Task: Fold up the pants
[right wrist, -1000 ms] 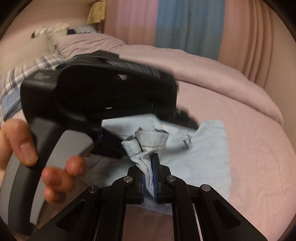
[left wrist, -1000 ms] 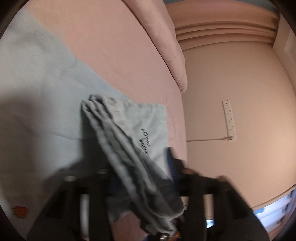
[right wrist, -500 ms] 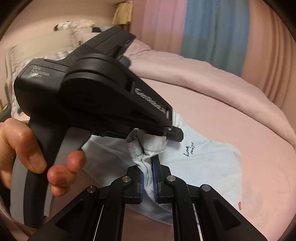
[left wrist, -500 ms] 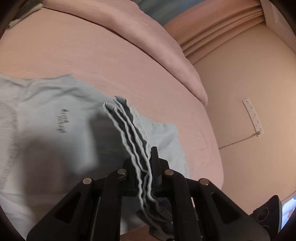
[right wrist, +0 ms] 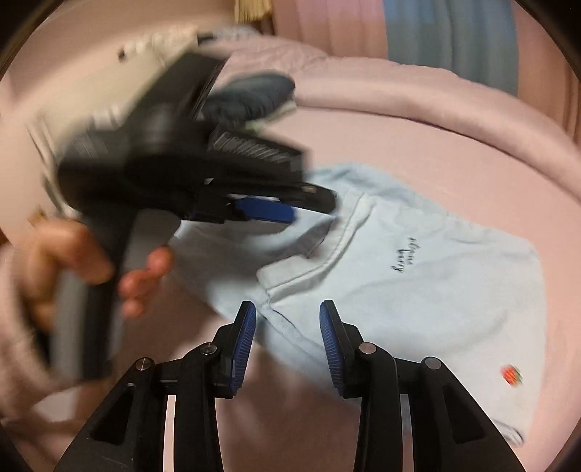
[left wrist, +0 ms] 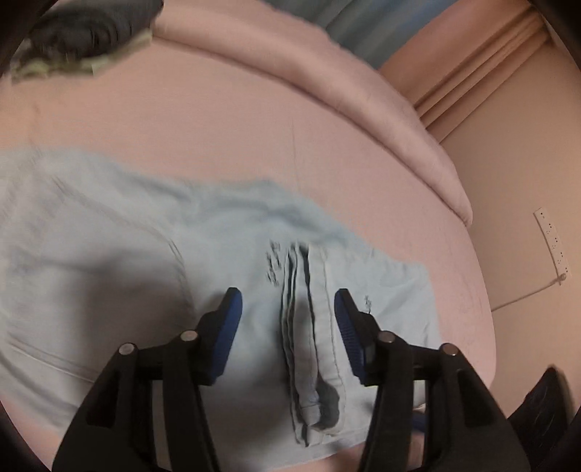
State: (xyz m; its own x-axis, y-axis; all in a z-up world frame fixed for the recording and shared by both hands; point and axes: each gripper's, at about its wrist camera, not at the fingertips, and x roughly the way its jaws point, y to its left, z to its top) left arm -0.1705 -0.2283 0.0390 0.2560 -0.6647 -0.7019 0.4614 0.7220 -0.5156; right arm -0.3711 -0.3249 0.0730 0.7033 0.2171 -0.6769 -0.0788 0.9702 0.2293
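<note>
Light blue pants lie folded on the pink bed, with dark script on the cloth. My left gripper hovers over them, its jaws opening. A bunched fold of the pants lies loose between the blue pads, and neither pad touches it. In the right wrist view, my right gripper is also opening above the near edge of the pants, pressing on nothing. The left gripper shows there too, blurred, held by a hand over the far corner of the pants.
A dark garment lies at the far side of the bed beside a rolled pink duvet. A blue and pink curtain hangs behind. A power strip is on the wall to the right. A small red tag marks the pants.
Both grippers were shut on bunched folds of the pants and have let go. The cloth has dropped onto the bed. The left gripper has swung across the pants.
</note>
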